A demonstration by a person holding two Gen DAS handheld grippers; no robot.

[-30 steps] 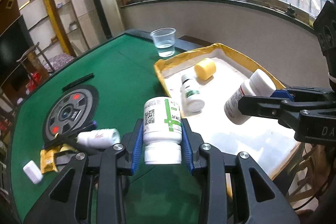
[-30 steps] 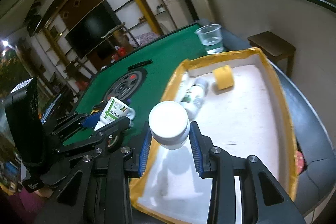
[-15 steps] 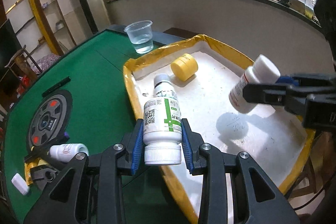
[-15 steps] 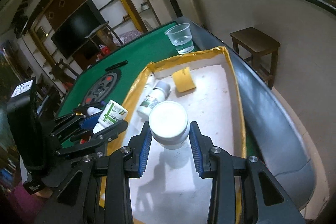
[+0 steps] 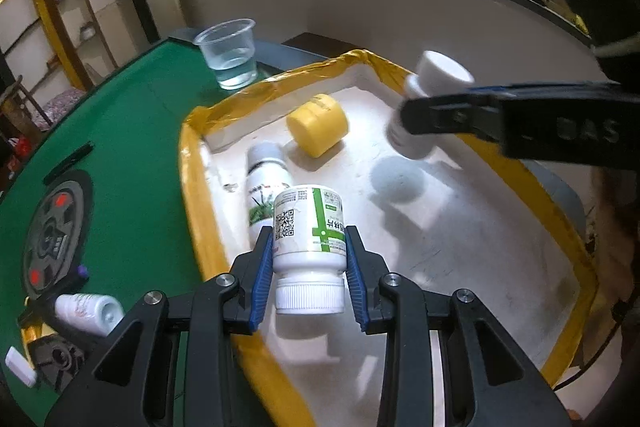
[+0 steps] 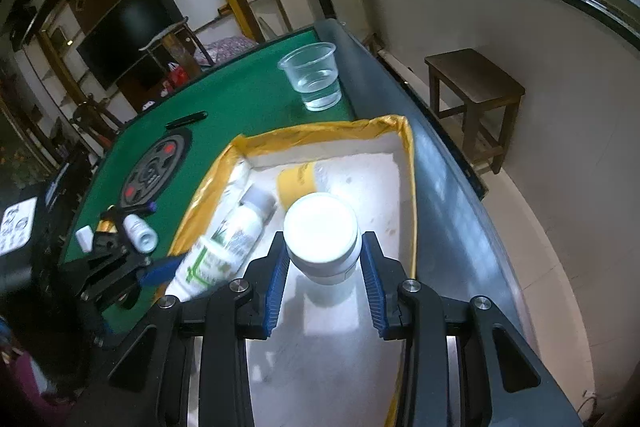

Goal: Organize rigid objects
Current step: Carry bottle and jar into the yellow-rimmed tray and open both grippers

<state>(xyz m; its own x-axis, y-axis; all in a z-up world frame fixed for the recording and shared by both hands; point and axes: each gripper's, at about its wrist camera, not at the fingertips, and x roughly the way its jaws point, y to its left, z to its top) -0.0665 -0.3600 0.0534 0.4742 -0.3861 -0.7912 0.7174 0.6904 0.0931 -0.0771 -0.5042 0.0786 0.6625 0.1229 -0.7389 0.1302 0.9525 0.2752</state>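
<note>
While spread under everything, green felt tabletop (image 5: 132, 155) carrying white tray with yellow taped rim (image 5: 472, 251) at its edge. Above tray floor, left tongs (image 5: 309, 279) clamped on white green-labelled bottle (image 5: 309, 227), cap toward camera; right tongs (image 6: 325, 269) clamped on white round-capped bottle (image 6: 322, 239). Lying inside tray: white grey-capped bottle (image 5: 264, 183), beside yellow cylindrical jar (image 5: 318, 125). Standing beyond tray: clear plastic cup with water (image 5: 230, 53). Off on felt: small white bottle (image 5: 90, 311).
</note>
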